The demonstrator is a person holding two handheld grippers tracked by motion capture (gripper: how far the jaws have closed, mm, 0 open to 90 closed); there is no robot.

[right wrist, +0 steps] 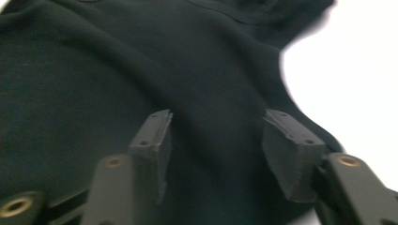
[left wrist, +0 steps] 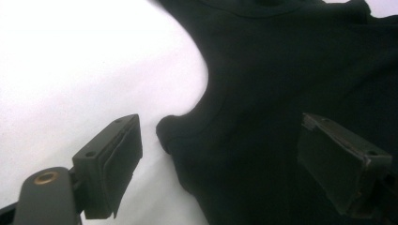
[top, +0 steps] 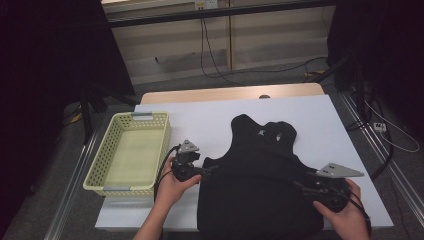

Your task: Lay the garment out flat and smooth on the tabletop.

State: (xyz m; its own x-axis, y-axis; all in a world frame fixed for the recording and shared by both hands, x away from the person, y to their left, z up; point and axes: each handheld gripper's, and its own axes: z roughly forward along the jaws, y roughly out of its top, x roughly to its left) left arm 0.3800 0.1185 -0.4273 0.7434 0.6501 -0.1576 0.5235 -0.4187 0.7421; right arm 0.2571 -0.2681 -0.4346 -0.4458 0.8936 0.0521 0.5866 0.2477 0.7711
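Item, black sleeveless top (top: 260,185): lies flat on the white table (top: 200,112) beside the basket (top: 131,152), soft, light, probably limp, so you'd pinch its side edges under the armholes, your left gripper (left wrist: 220,154) and right gripper (right wrist: 216,150) both spread, holding nothing.

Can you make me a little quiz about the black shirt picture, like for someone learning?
1. True or false: the yellow basket has something inside it.
2. What spot of the black sleeveless top sits between the open jaws of the left gripper? A) the neck hole B) the corner under the armhole C) the bottom hem
3. Fill in: the top lies on a ____ tabletop.

Key
1. False, it looks empty.
2. B. The right gripper is open too, over the top's other side.
3. White.
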